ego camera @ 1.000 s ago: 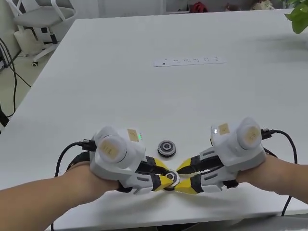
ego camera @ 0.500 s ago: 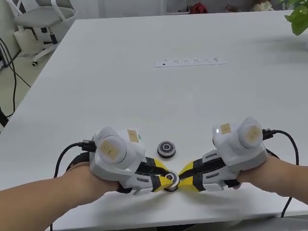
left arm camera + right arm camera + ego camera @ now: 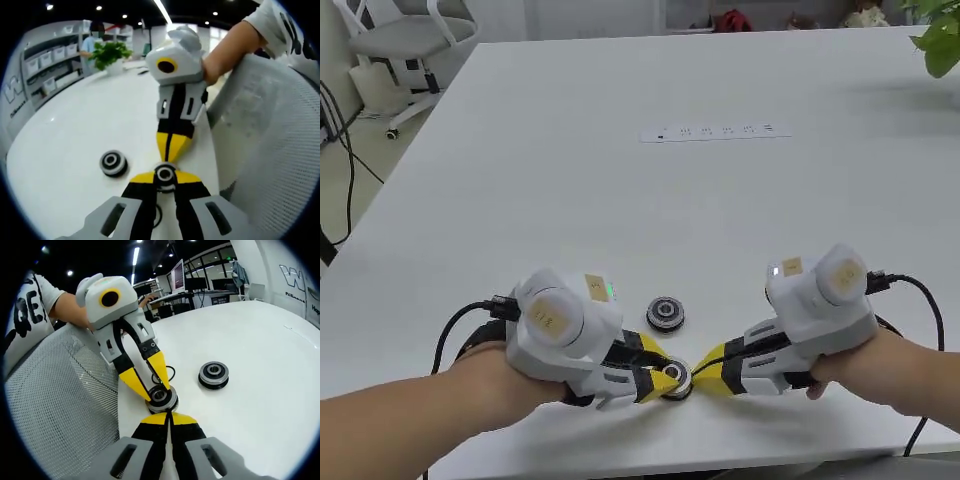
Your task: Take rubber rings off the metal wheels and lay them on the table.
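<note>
While my left claw (image 3: 663, 379) clamps one metal wheel (image 3: 673, 375) by the surface's (image 3: 620, 200) near edge to steady it, the head view has my right claw (image 3: 700, 372) meeting it nose to nose, a second wheel (image 3: 666, 312) lying just behind. The left gripper view shows my jaws straddling that wheel. The right gripper view shows my jaws pressed together against its rubber ring (image 3: 170, 400), not yet off; whether they nip it I cannot tell.

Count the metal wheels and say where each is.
2. The first wheel is clamped in the left gripper near the table's front edge, with the right gripper against it. The second wheel lies loose just beyond them. Others could be hidden behind the grippers.
</note>
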